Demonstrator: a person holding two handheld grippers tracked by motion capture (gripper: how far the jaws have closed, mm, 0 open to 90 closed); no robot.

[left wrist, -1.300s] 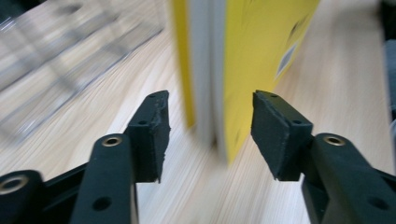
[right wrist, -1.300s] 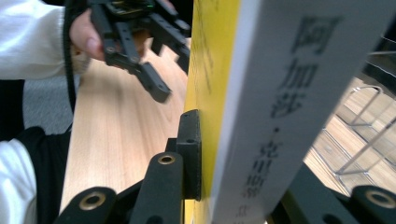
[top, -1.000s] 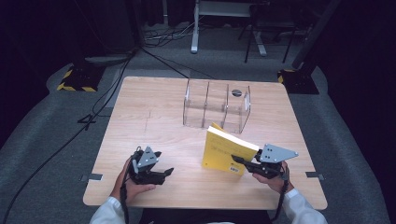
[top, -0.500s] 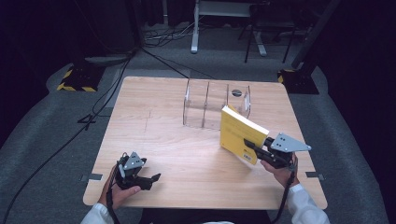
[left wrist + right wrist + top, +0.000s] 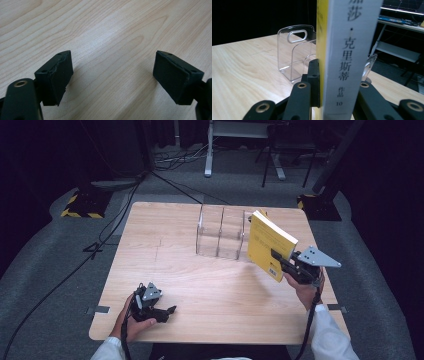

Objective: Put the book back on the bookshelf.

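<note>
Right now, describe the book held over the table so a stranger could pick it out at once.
Start at the light wooden table and find the clear plastic divided rack near its far edge. Just right of it, the right gripper holds a yellow-covered paperback book off the tabletop. Its white spine carries black Chinese characters.

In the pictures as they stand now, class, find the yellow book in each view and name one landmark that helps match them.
High view: the yellow book is right of centre, upright, clamped in the right tongs, beside the clear rack.
Left gripper view: bare wooden table between open left tongs; no book here.
Right gripper view: the book's white spine stands at centre, between the tongs.
Shared landmark: the clear rack, behind the book.
</note>
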